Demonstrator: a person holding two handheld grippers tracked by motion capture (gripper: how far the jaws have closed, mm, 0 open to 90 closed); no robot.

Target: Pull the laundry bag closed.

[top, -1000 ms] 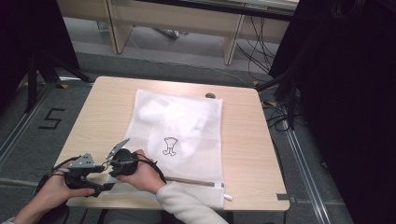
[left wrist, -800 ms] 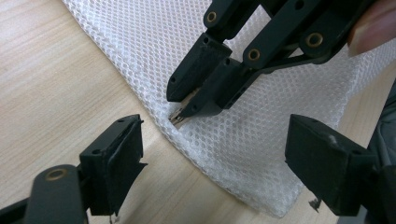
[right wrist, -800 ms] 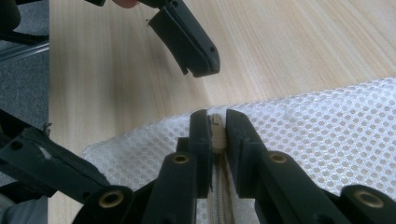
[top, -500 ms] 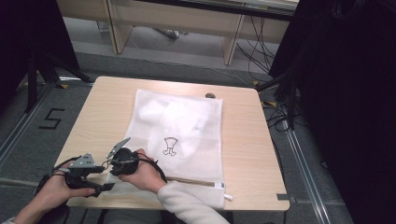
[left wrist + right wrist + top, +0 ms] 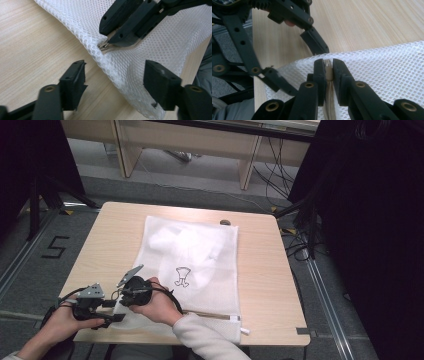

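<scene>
A white mesh laundry bag (image 5: 210,265) lies flat on the wooden table (image 5: 265,285), with white clothes inside it. My right gripper (image 5: 328,65) is shut on the zipper pull (image 5: 327,68) at the bag's near left corner; in the left gripper view its jaws come in from the upper right and pinch the pull (image 5: 105,46). My left gripper (image 5: 115,72) has just been closing its jaws. The bag's corner edge (image 5: 112,65) lies between them, and the pads stand apart from the mesh. From above, both grippers meet at that corner, left gripper (image 5: 114,311) beside right gripper (image 5: 124,303).
The zipper (image 5: 210,315) runs along the bag's near edge towards the right. A small dark object (image 5: 225,222) lies at the table's far edge. Bare wood (image 5: 37,45) lies left of the bag. Desk legs and cables stand on the floor beyond.
</scene>
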